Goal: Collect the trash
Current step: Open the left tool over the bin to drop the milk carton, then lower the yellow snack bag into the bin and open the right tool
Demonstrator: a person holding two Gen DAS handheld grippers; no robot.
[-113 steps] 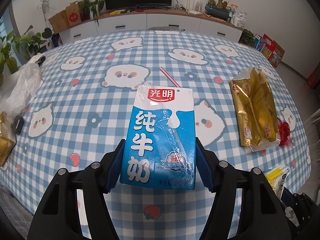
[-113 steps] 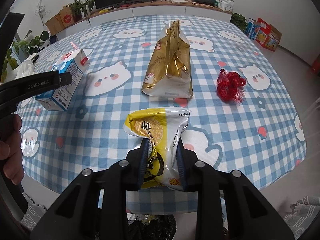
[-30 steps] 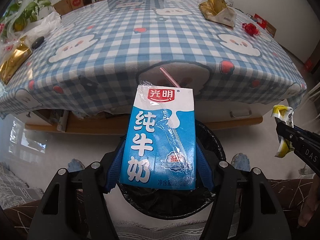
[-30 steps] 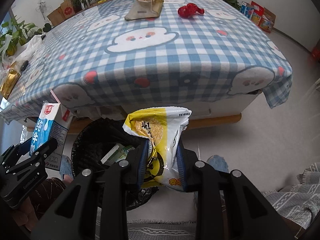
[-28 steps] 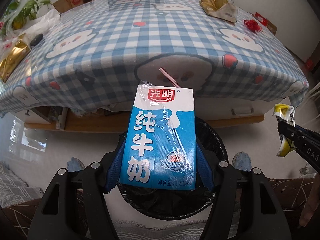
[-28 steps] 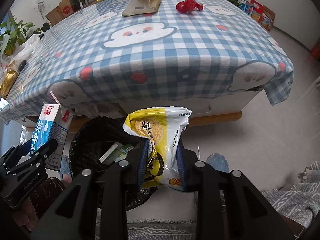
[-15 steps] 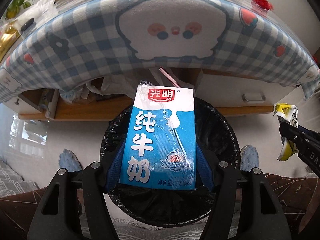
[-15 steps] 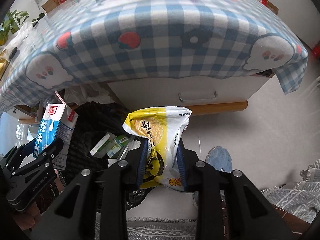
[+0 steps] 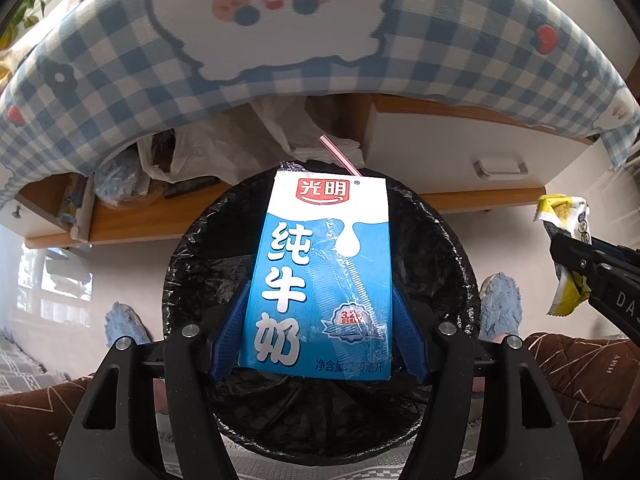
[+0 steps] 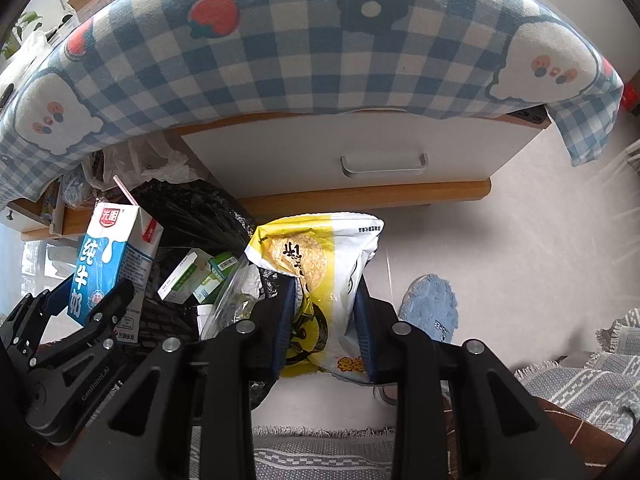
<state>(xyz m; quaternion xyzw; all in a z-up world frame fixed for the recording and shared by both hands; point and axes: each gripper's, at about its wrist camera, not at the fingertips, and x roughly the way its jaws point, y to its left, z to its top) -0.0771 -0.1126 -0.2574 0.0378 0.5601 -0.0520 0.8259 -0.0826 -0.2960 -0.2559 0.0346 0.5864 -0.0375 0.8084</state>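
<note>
Bright, even daylight fills both views. A window reflection glares on the glossy pale floor (image 9: pixel 56 280) left of the left hand-held gripper (image 9: pixel 320 312). The crinkled black plastic bin liner (image 9: pixel 436 248) glints. Fisheye bending curves the blue-checked tablecloth (image 10: pixel 304 52), and the corners are vignetted black.

Pale floor (image 10: pixel 500 248) — black-lined bin (image 9: pixel 436 240), blue slippers (image 10: pixel 430 304), grey fringed rug (image 10: pixel 320 452).
</note>
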